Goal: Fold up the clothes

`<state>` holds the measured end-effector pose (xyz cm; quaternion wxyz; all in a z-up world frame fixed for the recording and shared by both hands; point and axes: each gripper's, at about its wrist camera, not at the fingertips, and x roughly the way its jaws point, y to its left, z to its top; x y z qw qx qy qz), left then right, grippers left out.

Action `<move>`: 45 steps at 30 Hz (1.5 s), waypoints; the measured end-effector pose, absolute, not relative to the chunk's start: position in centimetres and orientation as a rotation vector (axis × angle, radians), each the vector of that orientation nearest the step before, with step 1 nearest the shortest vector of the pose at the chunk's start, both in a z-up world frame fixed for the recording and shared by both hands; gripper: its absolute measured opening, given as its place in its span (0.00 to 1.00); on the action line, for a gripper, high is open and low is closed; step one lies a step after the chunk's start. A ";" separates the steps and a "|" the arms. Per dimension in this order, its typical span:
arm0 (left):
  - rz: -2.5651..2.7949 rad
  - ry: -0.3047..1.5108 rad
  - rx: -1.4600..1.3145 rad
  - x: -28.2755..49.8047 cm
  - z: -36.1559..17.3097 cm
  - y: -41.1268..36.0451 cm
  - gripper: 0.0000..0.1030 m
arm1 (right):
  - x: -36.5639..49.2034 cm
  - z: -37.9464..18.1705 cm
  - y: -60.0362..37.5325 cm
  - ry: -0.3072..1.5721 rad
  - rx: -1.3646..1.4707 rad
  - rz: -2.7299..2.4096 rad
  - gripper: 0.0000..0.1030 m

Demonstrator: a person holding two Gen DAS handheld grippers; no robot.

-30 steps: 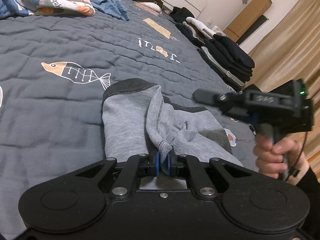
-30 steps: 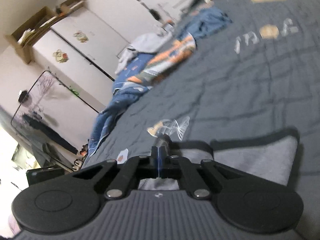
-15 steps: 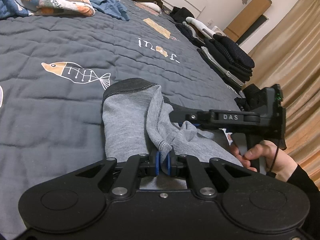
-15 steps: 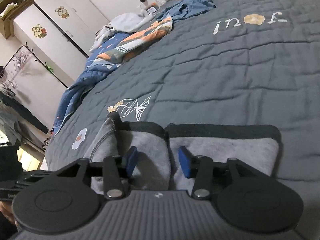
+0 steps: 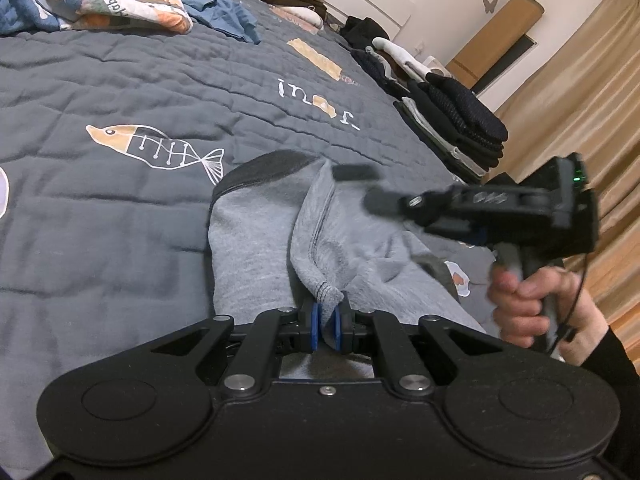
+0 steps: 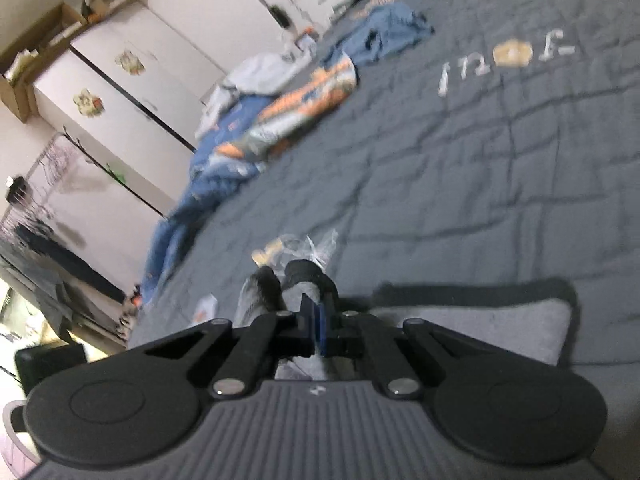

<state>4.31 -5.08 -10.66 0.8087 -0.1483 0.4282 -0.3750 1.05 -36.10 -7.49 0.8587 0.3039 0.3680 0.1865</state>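
A grey garment [image 5: 256, 240] with dark cuffs lies on the dark grey quilt [image 5: 120, 208]. My left gripper [image 5: 326, 326] is shut on its hem, and a ridge of cloth runs up from the pads. My right gripper [image 5: 360, 184], held by a hand [image 5: 532, 304], hovers blurred over the garment with its tips beside the top of that ridge. In the right wrist view the right gripper [image 6: 320, 320] has its pads together. A dark cuff [image 6: 308, 274] stands just past the tips, and no cloth shows between the pads. The garment's other leg [image 6: 500, 332] lies flat to the right.
A stack of folded dark clothes [image 5: 460, 128] sits at the bed's far right edge, with beige curtains [image 5: 580, 80] behind. Loose patterned and blue clothes [image 5: 100, 8] lie at the far left of the quilt. A white wardrobe [image 6: 132, 92] stands beyond the bed.
Half a second ago the right gripper was low over the garment with its jaws open. Now they are shut and it sits higher, by the ridge. The left gripper and the cloth look unchanged.
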 end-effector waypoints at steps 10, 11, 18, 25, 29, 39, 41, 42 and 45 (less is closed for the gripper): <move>-0.781 0.932 -0.307 4.5 -11.0 -5.0 0.08 | 0.7 -6.5 -36.7 0.800 0.541 0.363 0.08; -0.782 0.932 -0.307 4.5 -11.0 -5.0 0.08 | 0.6 -6.9 -37.4 0.801 0.551 0.346 0.09; -0.781 0.932 -0.303 4.5 -11.1 -5.0 0.08 | 0.5 -10.0 -38.6 0.896 0.462 0.265 0.09; -0.779 0.935 -0.305 4.6 -11.1 -5.1 0.08 | 0.3 -9.6 -35.8 0.893 0.322 0.354 0.09; -0.779 0.937 -0.305 4.6 -11.0 -5.0 0.08 | 0.0 -8.8 -34.3 0.880 0.285 0.428 0.09; -0.777 0.939 -0.305 4.6 -11.1 -4.9 0.08 | 0.8 -11.4 -35.9 0.926 0.622 0.597 0.09; -0.774 0.940 -0.305 4.6 -11.1 -4.9 0.08 | 0.9 -12.1 -35.6 0.939 0.650 0.602 0.09; -0.772 0.941 -0.305 4.7 -11.2 -4.9 0.08 | 0.9 -12.2 -35.4 0.941 0.653 0.601 0.09; -0.770 0.941 -0.305 4.7 -11.2 -4.9 0.08 | 1.0 -12.3 -34.9 0.939 0.655 0.593 0.09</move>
